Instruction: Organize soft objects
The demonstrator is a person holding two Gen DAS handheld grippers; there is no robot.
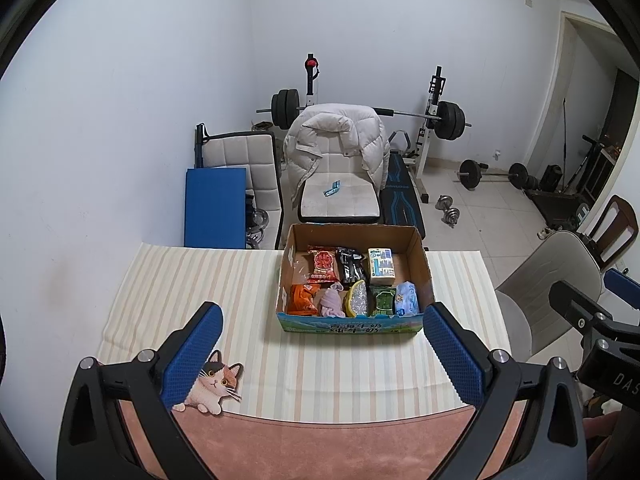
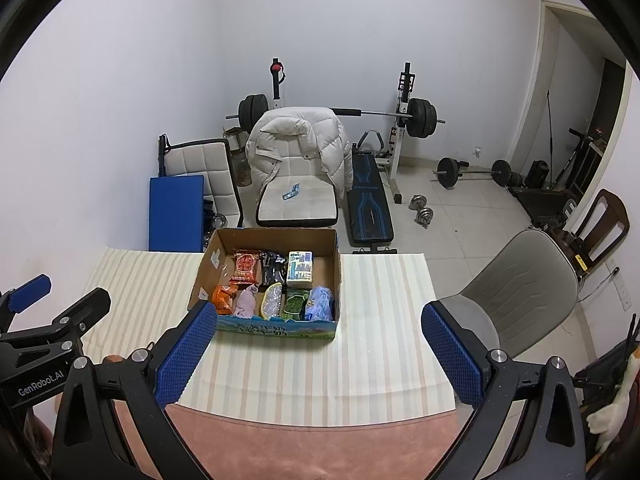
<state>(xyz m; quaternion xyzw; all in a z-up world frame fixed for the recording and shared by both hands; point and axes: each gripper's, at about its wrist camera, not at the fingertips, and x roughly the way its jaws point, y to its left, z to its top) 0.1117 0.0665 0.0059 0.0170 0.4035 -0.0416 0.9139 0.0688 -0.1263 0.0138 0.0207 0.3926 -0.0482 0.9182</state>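
From the left wrist view, my left tongs (image 1: 322, 344) are spread wide with nothing between the blue textured pads, hovering over the near part of the desk (image 1: 320, 368). A striped cloth (image 1: 180, 300) covers the desk's far part, a pinkish mat (image 1: 320, 448) the near part, and there is open cloth on both sides of the cardboard box (image 1: 420, 256), more to its left. A cat-shaped cutout (image 1: 218, 384) lies at the mat's edge beside my left pad. The box sits at the desk's far edge, open-topped. Its back row holds a red snack packet (image 1: 322, 264), a black packet (image 1: 350, 266) and a pale tissue pack (image 1: 381, 266). In the front row are an orange packet (image 1: 302, 299), a crumpled pink cloth (image 1: 333, 300), a yellow-rimmed pouch (image 1: 357, 299), a green packet (image 1: 382, 300) and a soft blue pack (image 1: 407, 300).

From the right wrist view, my right tongs (image 2: 318, 346) are likewise spread and empty, just short of the box (image 2: 332, 268), whose near left corner sits beside my left pad. Bare striped cloth (image 2: 384, 320) stretches to the right edge of the desk, where a grey chair (image 2: 516, 292) stands close. The left tongs (image 2: 56, 308) show at the far left.
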